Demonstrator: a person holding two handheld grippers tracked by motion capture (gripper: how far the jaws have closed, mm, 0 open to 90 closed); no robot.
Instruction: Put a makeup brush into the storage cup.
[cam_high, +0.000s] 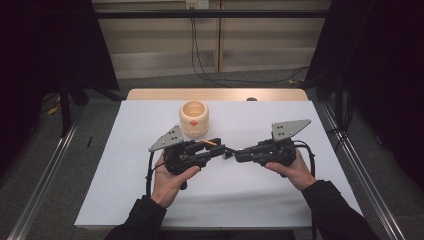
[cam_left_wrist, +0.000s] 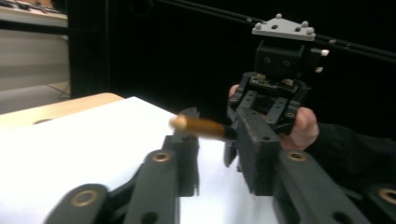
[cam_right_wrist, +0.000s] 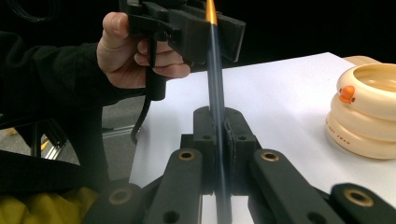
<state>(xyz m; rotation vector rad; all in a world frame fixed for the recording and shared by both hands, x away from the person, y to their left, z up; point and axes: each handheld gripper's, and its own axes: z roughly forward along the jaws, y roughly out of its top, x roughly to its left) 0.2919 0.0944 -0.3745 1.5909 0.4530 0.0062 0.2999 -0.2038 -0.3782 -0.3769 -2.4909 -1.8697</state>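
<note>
A thin pen with a dark shaft and an orange end (cam_high: 212, 142) spans the gap between my two grippers above the white table (cam_high: 125, 190). My right gripper (cam_high: 237, 154) is shut on the dark shaft (cam_right_wrist: 215, 70), as its own view (cam_right_wrist: 219, 121) shows. The orange end (cam_left_wrist: 198, 126) lies crosswise between the jaws of my left gripper (cam_left_wrist: 217, 135), which stand apart. In the high view the left gripper (cam_high: 222, 149) faces the right one, tip to tip. A hand holds each gripper.
A cream ringed pot (cam_high: 193, 118) with a small orange mark (cam_right_wrist: 346, 93) stands just behind the left gripper. The white sheet covers a wooden table whose far edge (cam_high: 215, 94) shows. Metal rails and cables run along the floor on both sides.
</note>
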